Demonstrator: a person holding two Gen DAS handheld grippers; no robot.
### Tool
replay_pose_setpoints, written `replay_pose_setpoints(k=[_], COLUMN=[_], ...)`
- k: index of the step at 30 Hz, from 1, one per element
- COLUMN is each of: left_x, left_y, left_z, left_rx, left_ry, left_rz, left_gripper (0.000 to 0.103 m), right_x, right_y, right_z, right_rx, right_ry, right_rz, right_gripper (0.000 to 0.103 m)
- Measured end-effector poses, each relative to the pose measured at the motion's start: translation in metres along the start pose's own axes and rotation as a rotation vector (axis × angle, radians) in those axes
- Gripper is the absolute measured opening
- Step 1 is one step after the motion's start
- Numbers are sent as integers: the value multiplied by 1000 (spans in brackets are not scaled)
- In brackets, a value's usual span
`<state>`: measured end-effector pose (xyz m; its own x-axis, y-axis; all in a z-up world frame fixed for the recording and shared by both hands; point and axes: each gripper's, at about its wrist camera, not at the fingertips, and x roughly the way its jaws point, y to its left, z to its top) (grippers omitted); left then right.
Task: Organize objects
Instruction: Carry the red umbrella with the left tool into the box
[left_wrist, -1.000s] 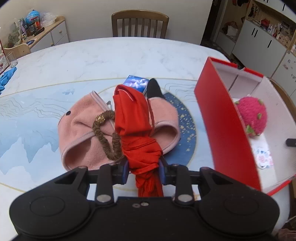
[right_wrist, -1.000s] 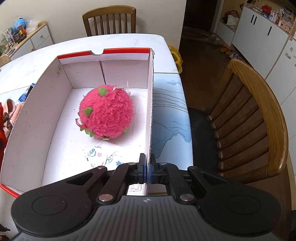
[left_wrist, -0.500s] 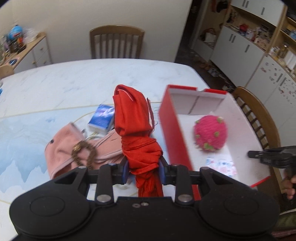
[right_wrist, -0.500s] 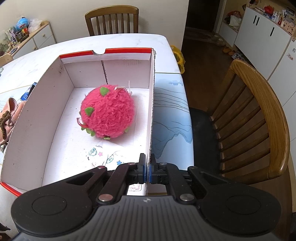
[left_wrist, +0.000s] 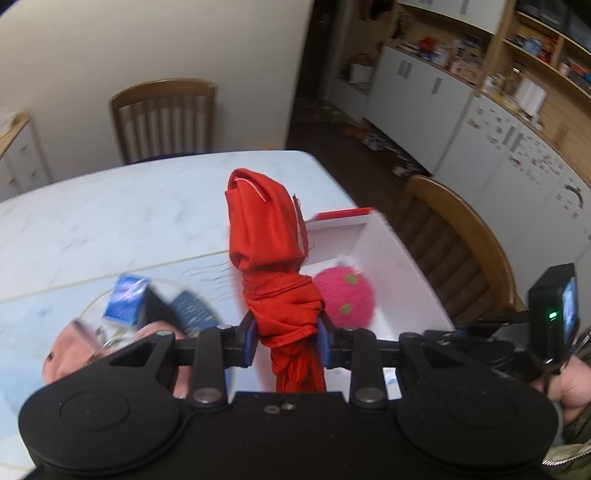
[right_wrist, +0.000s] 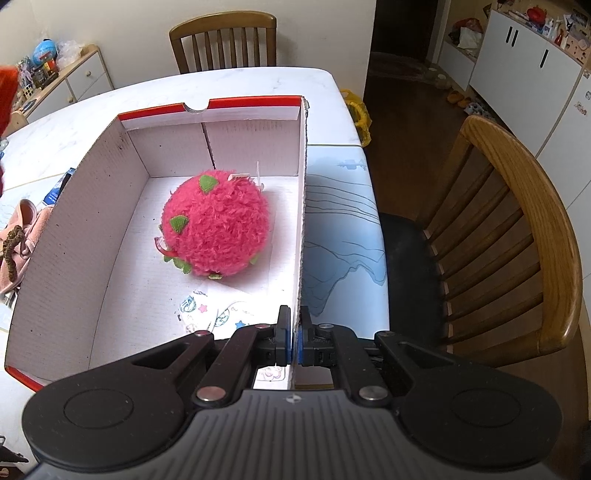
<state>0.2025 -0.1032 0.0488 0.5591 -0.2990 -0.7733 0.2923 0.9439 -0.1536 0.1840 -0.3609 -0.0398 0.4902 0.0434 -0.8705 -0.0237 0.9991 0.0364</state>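
My left gripper (left_wrist: 286, 334) is shut on a knotted red scarf (left_wrist: 271, 254) and holds it in the air over the near left edge of the red-and-white box (left_wrist: 384, 258). A pink fuzzy ball (right_wrist: 218, 227) lies inside the box (right_wrist: 301, 206), also in the left wrist view (left_wrist: 347, 297). My right gripper (right_wrist: 294, 338) is shut on the box's right wall at its near corner. A pink cap (right_wrist: 22, 236) with a brown hair tie (right_wrist: 13, 247) and a blue tissue pack (left_wrist: 125, 301) lie on the table left of the box.
Sticker sheets (right_wrist: 207, 310) lie on the box floor near me. A wooden chair (right_wrist: 517, 229) stands right of the table, another (right_wrist: 225, 40) at the far side. White cabinets (left_wrist: 480, 125) line the right wall. The marble table (left_wrist: 110, 214) stretches to the left.
My left gripper has lifted the red scarf off the pink cap and carried it up and right toward the box. The right gripper has kept its hold on the box wall.
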Motion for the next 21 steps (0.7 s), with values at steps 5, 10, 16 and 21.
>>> replay_pose_setpoints(k=[5,10,16,21], left_x=[22,57,105,139], left_y=[-27,-41,-47,-46], left_z=[13,15,5,2], left_rx=[60,102,151,181], left_ry=[26,85,175,262], left_rz=[-33,-4,82,159], left_gripper=[29,29,29,29], right_x=[0,1,3,2], right_y=[-1,-2,-4,-5], right_z=[1,1,2,1], right_rx=[-4,-3,11,8], right_ry=[0,0,-2,-3], right_rz=[3,6,13,14], right_gripper=[3,3,3,3])
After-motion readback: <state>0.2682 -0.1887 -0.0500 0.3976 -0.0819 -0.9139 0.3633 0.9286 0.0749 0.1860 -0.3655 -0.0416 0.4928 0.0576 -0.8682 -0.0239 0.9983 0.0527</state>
